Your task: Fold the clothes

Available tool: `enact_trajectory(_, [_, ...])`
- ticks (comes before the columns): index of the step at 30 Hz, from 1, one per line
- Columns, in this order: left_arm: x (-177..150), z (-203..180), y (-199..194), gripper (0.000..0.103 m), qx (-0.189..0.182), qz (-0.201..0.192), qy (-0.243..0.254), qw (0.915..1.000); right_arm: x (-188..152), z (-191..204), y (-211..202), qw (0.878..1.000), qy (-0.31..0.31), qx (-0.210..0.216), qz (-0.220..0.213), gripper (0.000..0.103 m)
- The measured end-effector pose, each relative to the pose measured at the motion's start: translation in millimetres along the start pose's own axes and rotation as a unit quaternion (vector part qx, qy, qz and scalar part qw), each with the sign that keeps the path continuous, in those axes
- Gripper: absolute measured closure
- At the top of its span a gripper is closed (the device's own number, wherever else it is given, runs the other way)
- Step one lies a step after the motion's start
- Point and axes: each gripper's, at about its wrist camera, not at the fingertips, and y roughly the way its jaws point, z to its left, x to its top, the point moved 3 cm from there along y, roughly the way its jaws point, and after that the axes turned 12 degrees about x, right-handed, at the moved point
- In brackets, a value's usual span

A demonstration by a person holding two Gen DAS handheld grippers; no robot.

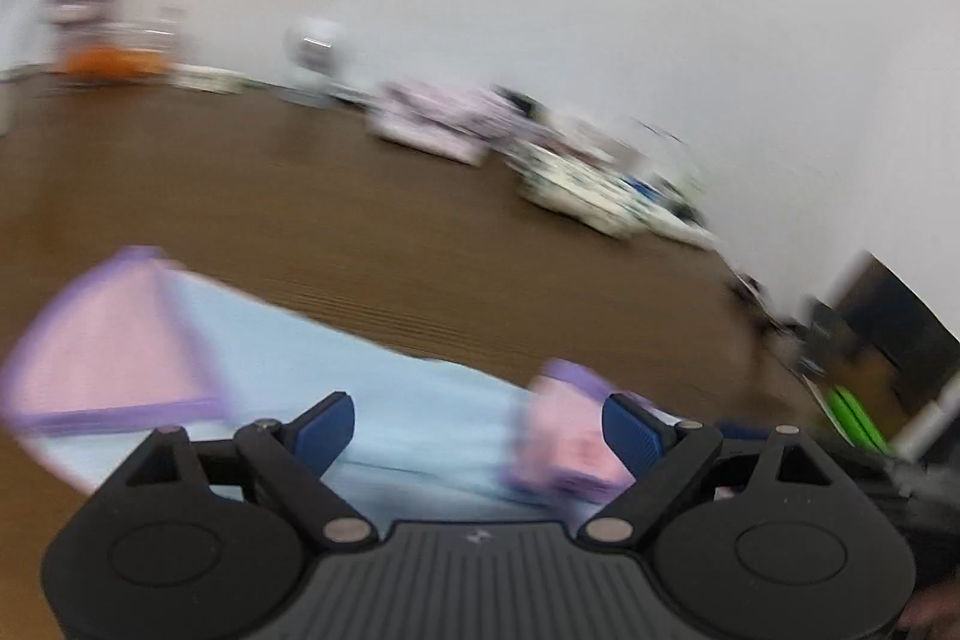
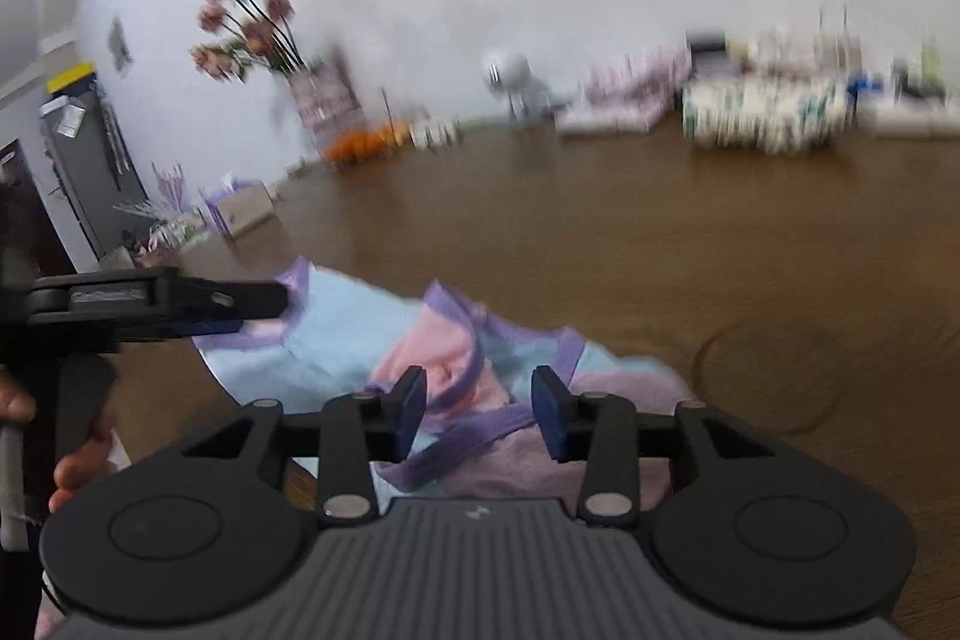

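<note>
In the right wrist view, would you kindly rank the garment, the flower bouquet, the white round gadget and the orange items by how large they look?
Largest to smallest as they appear:
1. garment, though it lies nearest the camera, which inflates it
2. flower bouquet
3. white round gadget and orange items look about alike; blur prevents ranking them.

We see a brown wooden table (image 2: 600, 232), its grain running across the top. Near the front edge lies a garment (image 2: 336, 340) in pale blue and pink with purple trim, crumpled on one side and flatter on the other. Along the far edge, against the white wall, stand a vase of pink flowers (image 2: 318, 94), something orange (image 2: 366, 142) beside it, a small white round device (image 2: 510, 76), a pinkish patterned box (image 2: 624, 100) and a white-and-green patterned box (image 2: 762, 112). All of these are blurred.
</note>
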Motion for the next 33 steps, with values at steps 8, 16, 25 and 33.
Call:
enact_trajectory(8, [-8.7, -38.6, 38.3, 0.014, -0.008, 0.044, 0.099, 0.9941, -14.2, -17.1, -37.4, 0.999, 0.004, 0.030, 0.012, 0.045])
enact_trajectory(16, [-4.0, -22.1, 47.3, 0.088, -0.033, 0.113, -0.008, 0.9931, -20.8, -22.8, -18.8, 0.998, 0.012, 0.061, 0.019, 0.050])
enact_trajectory(25, [-13.7, -9.9, 38.5, 0.088, -0.018, 0.140, -0.019, 0.9899, -27.3, -7.9, 10.9, 0.992, -0.022, 0.099, 0.072, 0.065])
enact_trajectory(33, [-8.3, -4.6, 20.4, 0.050, 0.011, 0.090, -0.003, 0.9959, 2.6, -33.3, -15.5, 0.998, 0.007, 0.053, 0.012, 0.057])
